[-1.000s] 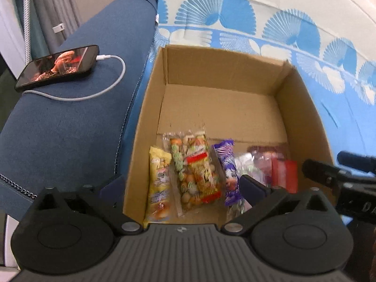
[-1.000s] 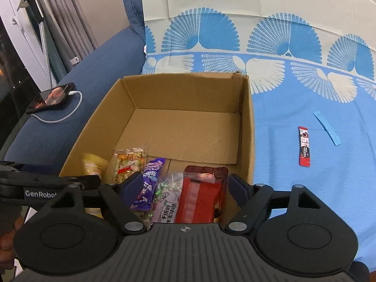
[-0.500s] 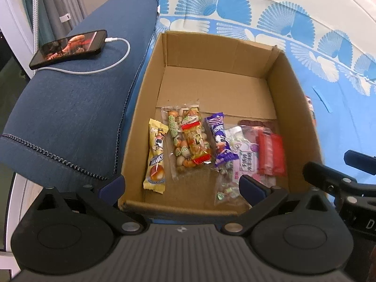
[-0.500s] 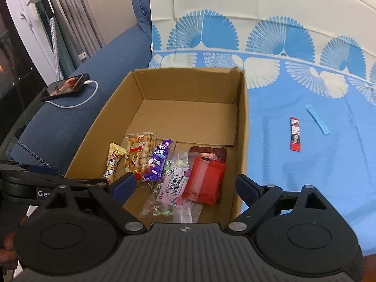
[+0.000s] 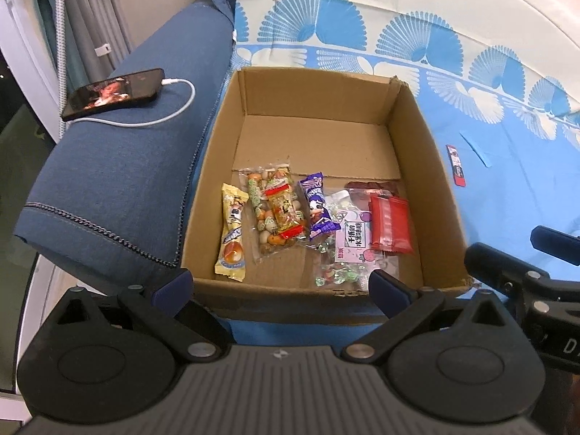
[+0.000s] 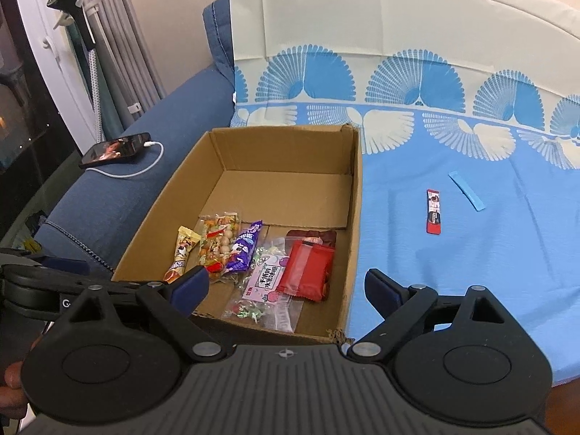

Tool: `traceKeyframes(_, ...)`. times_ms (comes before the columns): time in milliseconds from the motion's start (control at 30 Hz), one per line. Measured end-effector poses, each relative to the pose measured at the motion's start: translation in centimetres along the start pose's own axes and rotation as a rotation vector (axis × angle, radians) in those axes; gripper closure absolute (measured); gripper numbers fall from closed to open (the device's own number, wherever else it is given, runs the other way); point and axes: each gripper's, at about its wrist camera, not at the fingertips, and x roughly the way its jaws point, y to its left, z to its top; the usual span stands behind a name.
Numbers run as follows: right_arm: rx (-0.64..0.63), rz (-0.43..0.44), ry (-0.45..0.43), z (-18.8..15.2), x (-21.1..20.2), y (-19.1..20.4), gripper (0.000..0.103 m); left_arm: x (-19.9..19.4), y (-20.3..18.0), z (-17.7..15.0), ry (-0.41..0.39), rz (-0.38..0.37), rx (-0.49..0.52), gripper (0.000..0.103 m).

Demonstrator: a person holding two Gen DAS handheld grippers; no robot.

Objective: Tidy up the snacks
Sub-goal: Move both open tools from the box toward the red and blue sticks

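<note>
A cardboard box sits on a blue patterned cloth. Inside lie a yellow snack bar, a clear bag of mixed nuts, a purple packet, a clear pink-labelled candy bag and a red packet. A small red snack stick lies on the cloth right of the box. My left gripper is open and empty before the box's near edge. My right gripper is open and empty over the box's near right corner.
A phone on a white charging cable rests on the blue sofa arm left of the box. A thin blue strip lies on the cloth beyond the red stick. Curtains and a stand are at far left.
Both grippers have pulled back and up from the box, so the whole box and its snacks show. The snacks have not moved.
</note>
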Motion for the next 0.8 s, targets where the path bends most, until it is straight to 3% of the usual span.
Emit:
traceKeyframes(467, 0.049, 0.003, -0.057, -0.6, -1.6, -1.9, 0.008, -1.8, -0.7, 0.4, -0.032, 0.030, 0.002, 0.000)
traceKeyframes(800, 0.145, -0.102, -0.080, -0.4, 0.2, -10.0, 0.007, -0.7, -2.6, 4.0, -0.003, 0.052, 0.003, 0.000)
